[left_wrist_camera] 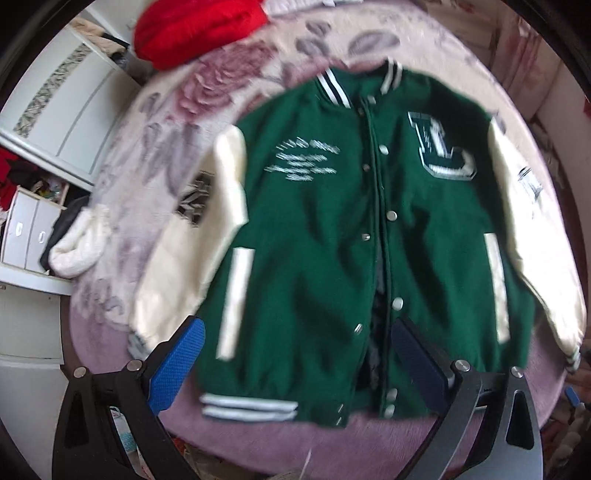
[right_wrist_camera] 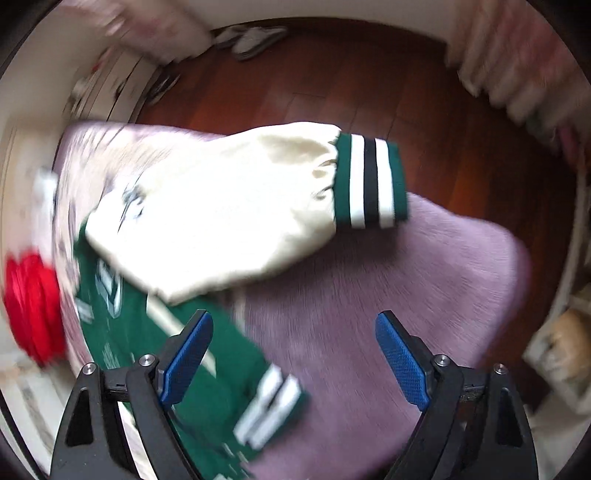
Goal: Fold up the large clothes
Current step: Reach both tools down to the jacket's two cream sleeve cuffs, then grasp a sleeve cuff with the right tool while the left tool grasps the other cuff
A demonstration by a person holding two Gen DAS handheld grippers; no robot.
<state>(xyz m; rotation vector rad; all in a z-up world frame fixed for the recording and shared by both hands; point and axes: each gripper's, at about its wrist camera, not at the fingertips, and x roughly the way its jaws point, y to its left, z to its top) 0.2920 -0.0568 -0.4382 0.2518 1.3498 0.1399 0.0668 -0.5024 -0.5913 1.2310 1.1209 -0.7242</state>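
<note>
A green varsity jacket [left_wrist_camera: 332, 236] lies front-up and spread flat on a bed [left_wrist_camera: 258, 435] covered by a plush mauve blanket with a faded rose pattern toward its far end. The body looks like thick felted wool, the sleeves are a smooth, slightly glossy cream material, and the collar, hem and cuffs are ribbed knit with white and dark stripes. Round metal snaps run down the front placket, a large chenille-style letter patch [left_wrist_camera: 441, 147] sits on one chest panel, and pale stitched lettering on the other is too blurred to read. The jacket's long axis runs from the collar at the far side of the bed to the hem at the near edge, just ahead of the left gripper [left_wrist_camera: 295, 365], whose blue textured pads stand wide apart over the hem, gripping nothing. In the right wrist view, one cream sleeve [right_wrist_camera: 221, 214] stretches sideways across the blanket, its striped cuff [right_wrist_camera: 371, 181] pointing toward the bed's edge and the dark red wooden floor [right_wrist_camera: 332, 81] beyond. The right gripper [right_wrist_camera: 295, 358] is likewise spread wide and empty, hovering over the blanket beside the hem corner. A red knitted garment [left_wrist_camera: 199, 29] rests at the far end of the bed, partly cut off. Both views are motion-blurred, and the jacket's far sleeve is cropped by the lens edge.
</note>
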